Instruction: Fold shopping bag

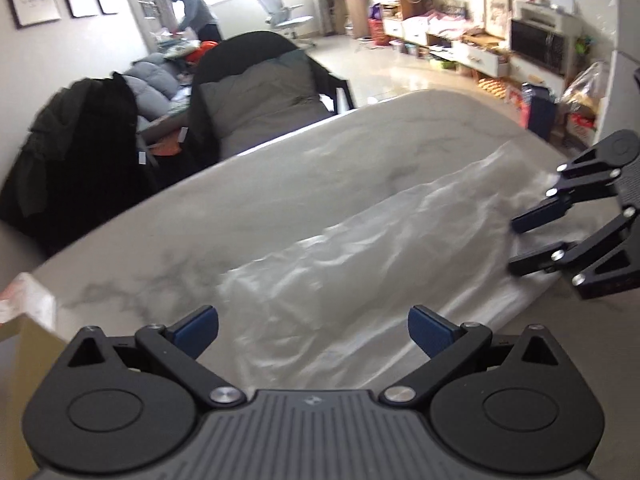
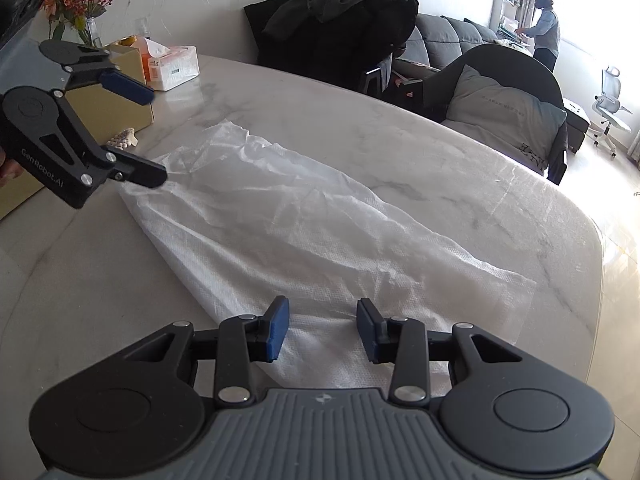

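Marble table (image 2: 400, 152) fills both views, with a living room beyond it, and the white shopping bag (image 2: 280, 232) lies flat and wrinkled along the tabletop, stretched between the two grippers. Over at the bag's far end the left gripper (image 2: 154, 136) hangs with its jaws spread wide, lower finger just over the bag's edge, gripping nothing, a gold box (image 2: 116, 104) and a tissue box (image 2: 174, 66) close behind it. At the near end the right gripper (image 2: 323, 328) sits released too, its blue pads (image 2: 278, 328) parted above the bag
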Available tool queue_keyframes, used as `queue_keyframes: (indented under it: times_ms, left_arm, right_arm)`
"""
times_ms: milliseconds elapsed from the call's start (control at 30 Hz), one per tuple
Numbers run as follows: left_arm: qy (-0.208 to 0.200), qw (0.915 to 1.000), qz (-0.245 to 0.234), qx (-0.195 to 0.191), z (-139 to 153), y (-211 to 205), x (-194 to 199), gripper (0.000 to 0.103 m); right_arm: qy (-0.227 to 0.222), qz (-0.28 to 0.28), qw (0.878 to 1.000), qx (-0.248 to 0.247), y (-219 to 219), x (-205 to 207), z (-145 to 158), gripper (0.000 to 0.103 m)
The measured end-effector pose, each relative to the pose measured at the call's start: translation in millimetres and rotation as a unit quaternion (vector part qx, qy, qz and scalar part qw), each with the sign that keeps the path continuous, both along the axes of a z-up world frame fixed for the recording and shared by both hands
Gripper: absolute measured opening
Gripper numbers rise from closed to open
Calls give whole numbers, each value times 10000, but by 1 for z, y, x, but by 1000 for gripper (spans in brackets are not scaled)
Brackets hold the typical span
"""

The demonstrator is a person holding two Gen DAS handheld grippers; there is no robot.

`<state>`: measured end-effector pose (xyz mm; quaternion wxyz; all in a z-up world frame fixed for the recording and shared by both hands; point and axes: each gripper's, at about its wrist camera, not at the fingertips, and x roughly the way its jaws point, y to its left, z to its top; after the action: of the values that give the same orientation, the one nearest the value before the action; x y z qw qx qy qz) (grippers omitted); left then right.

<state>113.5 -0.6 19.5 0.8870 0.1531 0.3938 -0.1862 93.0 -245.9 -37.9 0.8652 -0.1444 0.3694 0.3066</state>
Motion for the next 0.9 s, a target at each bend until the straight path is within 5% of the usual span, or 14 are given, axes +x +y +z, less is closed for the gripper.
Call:
queue_keyframes:
  times_ms: [167, 467, 633, 733, 833, 900]
  left_arm:
    - [606, 9961, 165, -624, -29, 7, 17, 101]
    - [514, 9975, 258, -420, -42, 5, 12, 103]
    - [513, 9975, 259, -418, -41, 6, 12, 103]
    - [514, 9975, 259, -417, -39, 6, 12, 103]
    - [511, 9975, 251, -415, -38, 7, 12, 103]
    - [518, 9975, 251, -412, -38, 7, 12, 103]
  right_arm:
    - [45, 34, 10000, -35, 2, 3, 2, 42]
    - [223, -40, 9995, -214, 8, 12, 8, 51]
    - [-49, 123, 9999, -48, 30, 2, 24, 51]
    - [-155, 95, 9998, -57, 47, -6, 21, 46]
    - [-38, 86, 9995, -305, 60, -12, 8, 21]
    - [-63, -7, 9995, -312, 55, -16, 5, 18]
